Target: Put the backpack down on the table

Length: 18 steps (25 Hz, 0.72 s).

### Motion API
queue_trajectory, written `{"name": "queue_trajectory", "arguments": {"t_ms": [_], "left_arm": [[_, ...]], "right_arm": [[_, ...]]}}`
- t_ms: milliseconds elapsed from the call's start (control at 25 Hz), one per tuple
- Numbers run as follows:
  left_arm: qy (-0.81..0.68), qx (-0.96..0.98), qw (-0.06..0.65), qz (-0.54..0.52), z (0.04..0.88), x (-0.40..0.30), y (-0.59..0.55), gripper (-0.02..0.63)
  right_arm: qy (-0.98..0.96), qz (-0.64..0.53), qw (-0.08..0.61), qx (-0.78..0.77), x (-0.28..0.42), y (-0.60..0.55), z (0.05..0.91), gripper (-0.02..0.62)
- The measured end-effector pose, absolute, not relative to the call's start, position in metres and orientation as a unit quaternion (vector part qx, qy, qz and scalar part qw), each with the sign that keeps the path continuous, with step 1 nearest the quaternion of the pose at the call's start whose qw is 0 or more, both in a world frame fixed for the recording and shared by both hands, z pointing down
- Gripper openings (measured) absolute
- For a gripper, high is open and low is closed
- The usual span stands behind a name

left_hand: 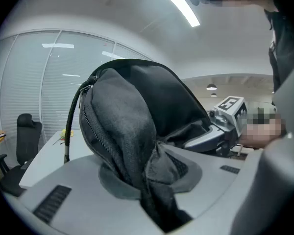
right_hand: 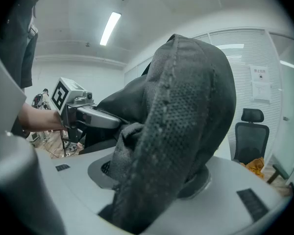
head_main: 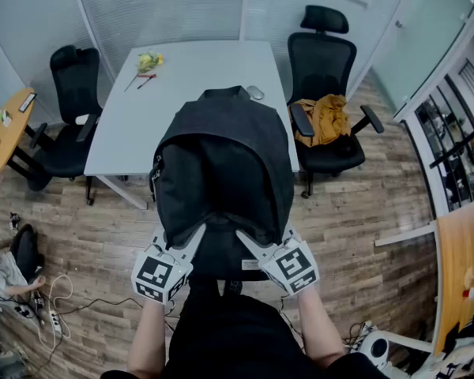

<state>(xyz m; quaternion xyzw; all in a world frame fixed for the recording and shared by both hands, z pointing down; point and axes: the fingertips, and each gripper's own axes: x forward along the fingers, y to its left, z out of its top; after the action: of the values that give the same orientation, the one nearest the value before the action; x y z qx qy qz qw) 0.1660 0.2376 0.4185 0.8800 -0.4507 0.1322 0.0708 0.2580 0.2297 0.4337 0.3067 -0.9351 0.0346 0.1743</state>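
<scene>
We held the left gripper (head_main: pixel 191 242) with its jaws nearly closed, clamped on a fold of dark fabric at the lower left of the backpack (head_main: pixel 221 164). We held the right gripper (head_main: pixel 251 245) with its jaws somewhat wider, pinched on a thicker, mesh-faced fold at the lower right. Both pairs of fingers pressed on cloth only. The backpack was raised between the two grippers at the near edge of the white table (head_main: pixel 134 133); we could not tell whether it touched the tabletop.

The white table (head_main: pixel 134 125) bears a yellow bunch (head_main: pixel 149 60), thin red item (head_main: pixel 144 77) and grey mouse (head_main: pixel 255 93)
</scene>
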Motion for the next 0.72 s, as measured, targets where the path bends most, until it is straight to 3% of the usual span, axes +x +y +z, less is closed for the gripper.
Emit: {"name": "queue_trajectory", "arguments": {"t_ms": [720], "left_arm": [[-0.453,0.879,0.074,0.131,0.417,0.178,0.267,0.098]], "right_arm": [[-0.939,0.055,0.178,0.290,0.274,0.261,0.444,0.259]]}}
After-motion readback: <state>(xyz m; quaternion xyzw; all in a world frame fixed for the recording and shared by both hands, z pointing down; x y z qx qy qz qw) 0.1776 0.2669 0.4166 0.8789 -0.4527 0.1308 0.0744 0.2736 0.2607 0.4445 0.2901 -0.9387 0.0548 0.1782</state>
